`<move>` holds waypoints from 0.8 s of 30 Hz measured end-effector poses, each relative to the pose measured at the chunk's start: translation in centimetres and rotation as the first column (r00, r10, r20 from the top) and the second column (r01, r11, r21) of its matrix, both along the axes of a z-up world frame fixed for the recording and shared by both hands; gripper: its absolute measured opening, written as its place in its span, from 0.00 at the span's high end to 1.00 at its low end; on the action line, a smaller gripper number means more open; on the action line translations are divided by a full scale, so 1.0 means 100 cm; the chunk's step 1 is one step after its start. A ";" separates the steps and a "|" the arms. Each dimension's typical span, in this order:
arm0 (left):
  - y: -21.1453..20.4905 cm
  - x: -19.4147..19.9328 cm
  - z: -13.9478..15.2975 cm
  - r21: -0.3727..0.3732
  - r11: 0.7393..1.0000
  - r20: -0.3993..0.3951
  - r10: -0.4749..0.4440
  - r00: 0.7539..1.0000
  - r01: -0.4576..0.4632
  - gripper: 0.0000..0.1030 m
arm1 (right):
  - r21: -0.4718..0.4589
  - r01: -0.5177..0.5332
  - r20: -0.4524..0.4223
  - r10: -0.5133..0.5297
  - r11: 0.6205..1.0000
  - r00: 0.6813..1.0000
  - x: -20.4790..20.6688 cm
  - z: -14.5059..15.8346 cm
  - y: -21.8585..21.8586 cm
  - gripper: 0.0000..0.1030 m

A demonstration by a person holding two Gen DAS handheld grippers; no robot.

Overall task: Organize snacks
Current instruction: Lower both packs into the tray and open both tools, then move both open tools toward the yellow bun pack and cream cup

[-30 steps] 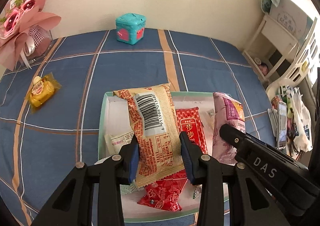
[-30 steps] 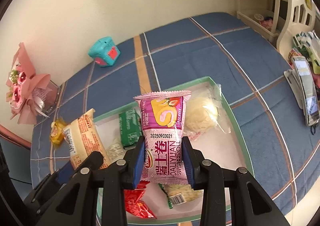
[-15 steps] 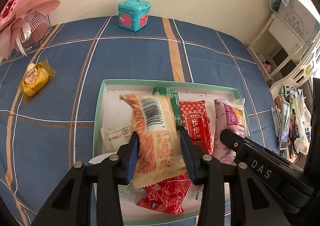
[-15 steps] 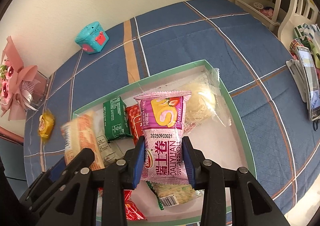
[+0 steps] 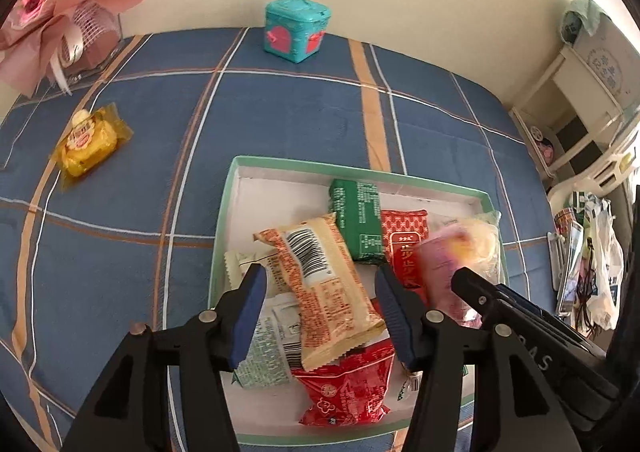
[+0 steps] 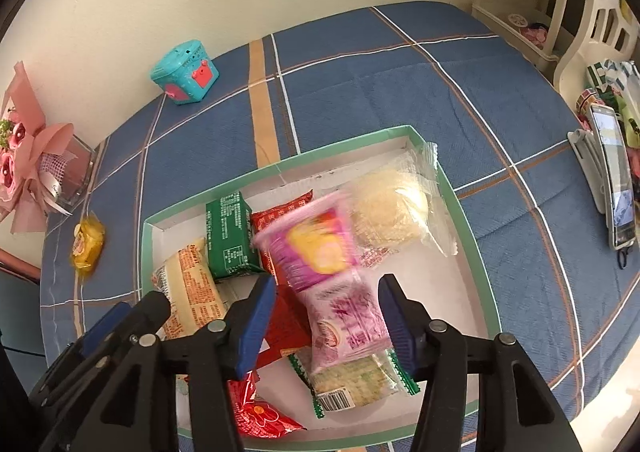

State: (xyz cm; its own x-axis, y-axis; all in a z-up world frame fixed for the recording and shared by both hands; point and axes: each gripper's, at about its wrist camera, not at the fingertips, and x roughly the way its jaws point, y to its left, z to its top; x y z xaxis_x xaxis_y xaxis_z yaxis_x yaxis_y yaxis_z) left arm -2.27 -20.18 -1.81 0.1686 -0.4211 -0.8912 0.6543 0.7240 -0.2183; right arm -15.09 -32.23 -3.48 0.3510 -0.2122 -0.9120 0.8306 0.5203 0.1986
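Note:
A green-rimmed white tray (image 5: 227, 207) (image 6: 147, 252) on the blue plaid cloth holds several snack packs. My left gripper (image 5: 322, 316) is open above the tray; the beige and orange barcode pack (image 5: 320, 288) lies loose between its pads on the other packs. My right gripper (image 6: 326, 322) is open; the pink Swiss-roll pack (image 6: 332, 284), blurred, lies free between its pads over the tray, and shows blurred in the left wrist view (image 5: 448, 264). A yellow snack (image 5: 86, 143) (image 6: 87, 244) lies on the cloth outside the tray, to its left.
A teal toy box (image 5: 296, 27) (image 6: 185, 71) stands at the far edge by the wall. A pink bouquet (image 5: 64, 3) (image 6: 28, 171) sits far left. A phone (image 6: 612, 175) and white shelves (image 5: 580, 99) are off the right side.
Both grippers have opened and let go of their packs. The beige pack and the pink pack have dropped onto the snacks in the tray; the pink one is still moving.

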 end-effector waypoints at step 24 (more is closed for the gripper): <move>0.060 0.063 -0.003 0.057 0.969 0.060 0.236 0.970 -0.239 0.18 | -0.101 -0.161 -0.054 0.156 0.982 0.986 0.039 0.014 0.046 0.04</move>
